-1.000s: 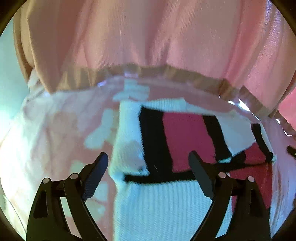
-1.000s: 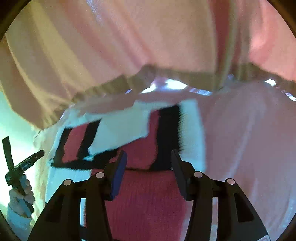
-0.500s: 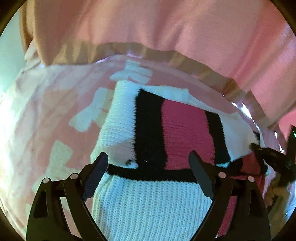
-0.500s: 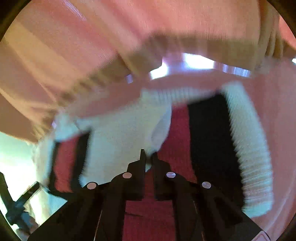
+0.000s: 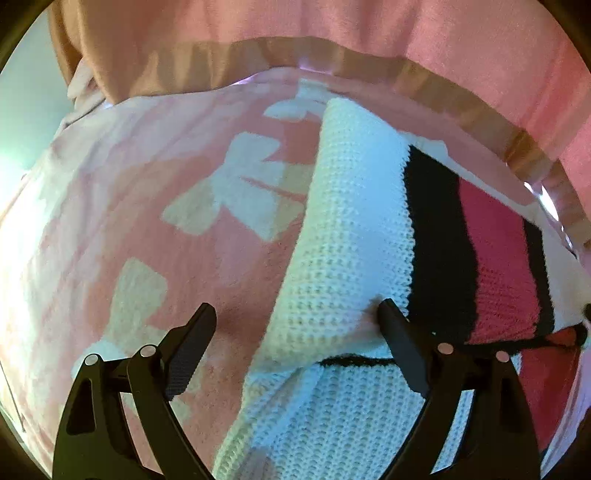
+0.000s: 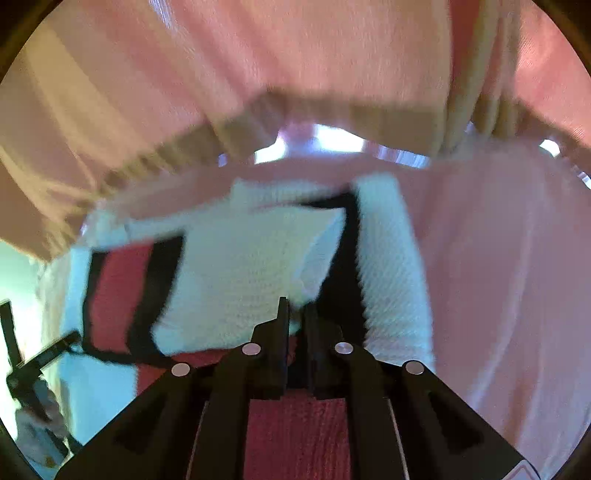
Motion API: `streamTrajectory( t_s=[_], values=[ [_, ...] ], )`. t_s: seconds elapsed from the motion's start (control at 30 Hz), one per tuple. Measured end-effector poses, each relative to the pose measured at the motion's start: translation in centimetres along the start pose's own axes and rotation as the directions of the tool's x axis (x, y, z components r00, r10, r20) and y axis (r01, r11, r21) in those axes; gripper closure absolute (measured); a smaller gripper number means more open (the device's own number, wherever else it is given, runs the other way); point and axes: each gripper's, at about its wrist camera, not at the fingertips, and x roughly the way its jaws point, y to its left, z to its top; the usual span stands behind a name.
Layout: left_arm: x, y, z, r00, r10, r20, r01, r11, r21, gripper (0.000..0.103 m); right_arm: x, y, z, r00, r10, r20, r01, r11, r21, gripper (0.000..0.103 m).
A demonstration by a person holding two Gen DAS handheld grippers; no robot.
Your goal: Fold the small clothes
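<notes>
Knitted in white, black and red blocks, the small chunky sweater [image 5: 354, 236] lies on a pink blanket with pale bow shapes [image 5: 110, 221], one side flap apparently turned over the body. The right gripper [image 6: 295, 314] is pinched tight on the white flap's edge. The left gripper [image 5: 295, 314] hangs spread wide over the sweater's left edge, holding nothing. Folding seems partway: further folds likely remain. A pink top with a tan hem [image 5: 369, 29] fills the background.
</notes>
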Motion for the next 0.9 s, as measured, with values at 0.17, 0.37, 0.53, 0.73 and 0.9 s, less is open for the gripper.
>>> streamTrajectory(
  t_s=[0.17,0.37,0.53,0.73,0.9],
  values=[
    [-2.7,-1.3,0.1,0.996,-0.033,0.083,0.031,0.999,0.031,0.018,-3.1,1.8,0.5,0.994,-0.029,0.102,0.036,0.997,-0.065,0.083],
    [-0.1,-2.6,-0.3,1.000,0.015,0.014,-0.016,0.996,0.092,0.016,4.8,1.0,-2.0,0.991,-0.063,-0.118,0.053,0.995,-0.085,0.093],
    [-2.2,-1.5,-0.3,1.000,-0.016,0.026,0.015,0.997,0.069,0.018,-1.0,1.5,-1.3,0.996,-0.051,-0.078,0.044,0.995,-0.089,0.086],
    [-9.1,-0.6,-3.8,0.989,-0.081,0.122,0.070,0.993,0.094,0.017,-9.8,0.9,-5.8,0.993,-0.116,0.017,0.117,0.981,-0.153,0.047],
    [-11.9,0.7,-11.2,0.989,-0.111,0.100,0.095,0.984,0.151,0.015,-12.6,-1.1,-14.3,0.991,-0.121,-0.057,0.115,0.988,-0.108,0.039]
  ],
)
